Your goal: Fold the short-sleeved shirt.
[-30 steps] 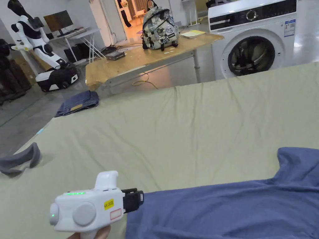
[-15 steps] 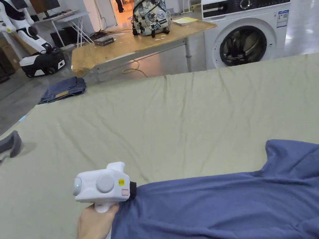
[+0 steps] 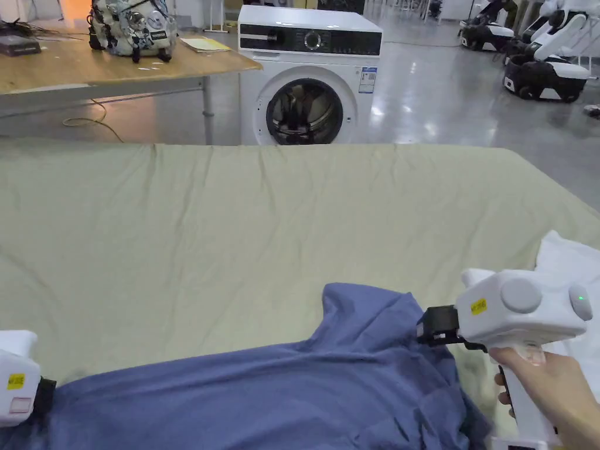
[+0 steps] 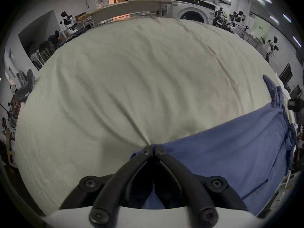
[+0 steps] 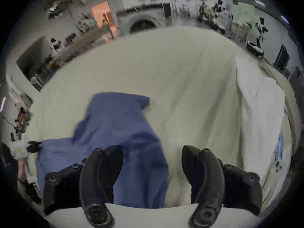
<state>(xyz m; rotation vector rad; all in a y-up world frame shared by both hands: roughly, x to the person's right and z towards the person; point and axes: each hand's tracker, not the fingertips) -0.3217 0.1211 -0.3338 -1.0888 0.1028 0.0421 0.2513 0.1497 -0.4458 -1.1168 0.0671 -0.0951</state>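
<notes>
Blue shirt lies on the near edge of the olive-covered bench, one sleeve pointing up. Left gripper pinches shirt's left edge, jaws pressed together. Right gripper spread wide over shirt's right end, not gripping it. Washer behind.

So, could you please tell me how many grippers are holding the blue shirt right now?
1. The left gripper is shut on the blue shirt at its left edge. The right gripper hangs open over the shirt's right end, near the sleeve, gripping nothing.
</notes>
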